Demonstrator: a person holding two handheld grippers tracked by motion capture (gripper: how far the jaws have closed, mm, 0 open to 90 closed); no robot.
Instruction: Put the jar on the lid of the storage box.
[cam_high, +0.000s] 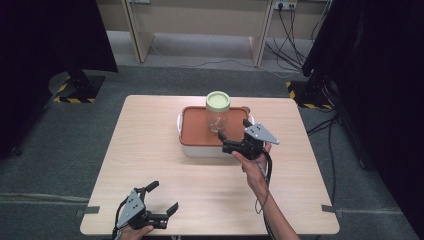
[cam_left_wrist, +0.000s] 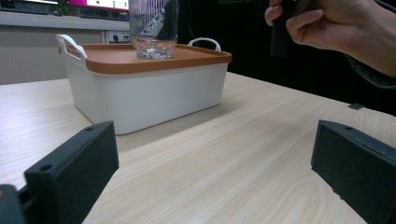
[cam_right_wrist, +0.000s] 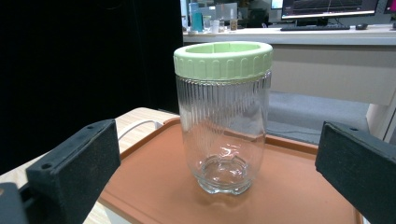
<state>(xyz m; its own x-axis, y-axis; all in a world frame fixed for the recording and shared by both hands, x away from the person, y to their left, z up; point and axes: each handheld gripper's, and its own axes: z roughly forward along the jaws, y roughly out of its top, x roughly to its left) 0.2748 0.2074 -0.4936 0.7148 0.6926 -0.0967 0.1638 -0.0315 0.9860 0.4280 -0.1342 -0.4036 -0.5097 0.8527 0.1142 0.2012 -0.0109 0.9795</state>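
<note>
A ribbed clear glass jar (cam_high: 218, 119) with a pale green screw lid (cam_high: 218, 100) stands upright on the orange lid (cam_high: 196, 131) of a white box (cam_high: 200, 150) at the table's far middle. My right gripper (cam_high: 234, 130) is open, just in front and to the right of the jar, pointing at it. In the right gripper view the jar (cam_right_wrist: 224, 126) stands between and beyond the open jaws, untouched. My left gripper (cam_high: 163, 196) is open near the front left edge, with nothing between its jaws. In the left gripper view, the box (cam_left_wrist: 140, 93) stands farther off.
The wooden table (cam_high: 150, 150) has bare room left and front of the box. The box has white handles (cam_left_wrist: 70, 43) at its ends. The hand (cam_left_wrist: 327, 28) on the right gripper shows at the upper right. Desks and cables lie beyond the table.
</note>
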